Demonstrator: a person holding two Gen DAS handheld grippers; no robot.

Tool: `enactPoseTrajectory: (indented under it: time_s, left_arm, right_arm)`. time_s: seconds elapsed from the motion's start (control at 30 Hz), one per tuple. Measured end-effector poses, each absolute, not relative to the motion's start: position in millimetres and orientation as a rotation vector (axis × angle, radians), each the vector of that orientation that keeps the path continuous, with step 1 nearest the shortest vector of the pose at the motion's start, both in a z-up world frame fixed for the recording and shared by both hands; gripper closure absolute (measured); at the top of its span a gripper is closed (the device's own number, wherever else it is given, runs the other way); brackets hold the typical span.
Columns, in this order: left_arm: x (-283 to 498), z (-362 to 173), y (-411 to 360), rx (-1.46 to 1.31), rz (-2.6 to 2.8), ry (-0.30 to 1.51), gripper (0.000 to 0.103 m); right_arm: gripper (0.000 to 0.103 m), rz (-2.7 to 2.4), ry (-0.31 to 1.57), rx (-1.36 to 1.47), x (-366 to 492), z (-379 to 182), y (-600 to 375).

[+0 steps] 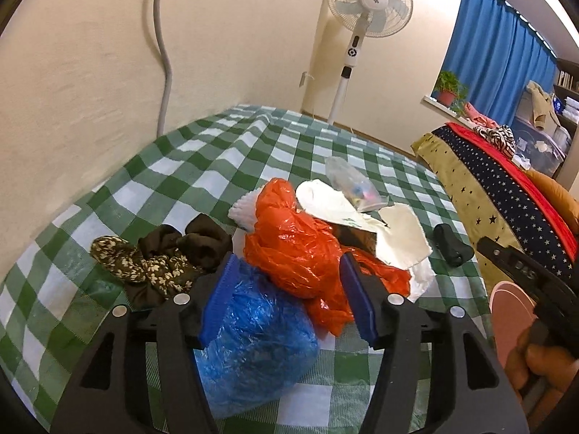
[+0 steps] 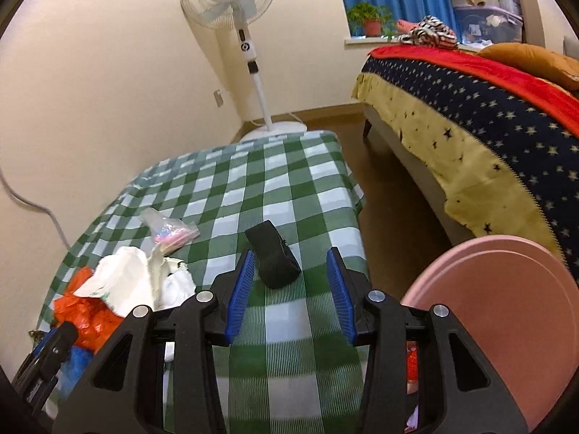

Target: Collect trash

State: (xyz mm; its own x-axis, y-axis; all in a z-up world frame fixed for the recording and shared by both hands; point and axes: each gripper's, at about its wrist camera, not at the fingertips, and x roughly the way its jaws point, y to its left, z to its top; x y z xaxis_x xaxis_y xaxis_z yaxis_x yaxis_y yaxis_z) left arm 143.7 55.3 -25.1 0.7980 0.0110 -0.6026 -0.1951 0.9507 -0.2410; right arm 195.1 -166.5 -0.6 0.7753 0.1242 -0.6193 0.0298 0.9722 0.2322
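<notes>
A crumpled blue plastic bag [image 1: 253, 340] lies on the green checked tablecloth [image 1: 202, 159], between and under the open fingers of my left gripper [image 1: 289, 282]. Behind it lie an orange plastic bag [image 1: 296, 246], white paper and bags [image 1: 362, 217] and a clear packet [image 1: 351, 184]. In the right wrist view my right gripper [image 2: 289, 282] is open and empty above the cloth [image 2: 275, 188], just short of a black object [image 2: 273, 256]. The trash heap [image 2: 119, 285] shows at its left. A pink bin lid [image 2: 506, 311] stands at the table's right edge.
Brown patterned cloth [image 1: 159, 260] lies left of the bags. A standing fan [image 2: 231, 0] is behind the table's far end. A bed with star blankets [image 2: 488, 119] stands to the right across a strip of brown floor [image 2: 398, 195].
</notes>
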Motion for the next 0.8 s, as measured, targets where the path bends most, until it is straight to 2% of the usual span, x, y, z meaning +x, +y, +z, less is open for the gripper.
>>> enactPoseTrajectory:
  time_s: [0.27,0.3,0.37,0.43,0.47,0.6,0.7,0.8]
  left_arm:
    - [153,-29,57,-0.308,0.098,0.662,0.046]
    - [153,-29,57,-0.309,0.097,0.664,0.046]
    - [154,-28,56,-0.308,0.096,0.663,0.046]
    - [154,-29,56,-0.308,0.095,0.662,0.046]
    - [155,-29,56,-0.308,0.093,0.664,0.048]
    - [153,-29,55,-0.313,0.081,0.663,0.067]
    - [151,-28,55,-0.317,0.078,0.666,0.074]
    - [147,-24,55,-0.313,0.085,0.662,0.077]
  right_arm:
    - [0.062,0.066,0.758,0.186,219,-15,-155]
    - [0.064,0.070,0.760,0.188,218,-15,-154]
    - [0.076,0.078,0.766,0.184,218,-16,-154]
    - [0.078,0.087,0.761,0.175,215,-15,-153]
    - [0.079,0.092,0.756,0.168,214,-14,-151]
    - [0.080,0.114,0.736,0.141,203,-8,-145]
    - [0.080,0.131,0.726,0.139,193,-3,-144]
    - [0.080,0.143,0.717,0.130,181,4,-143]
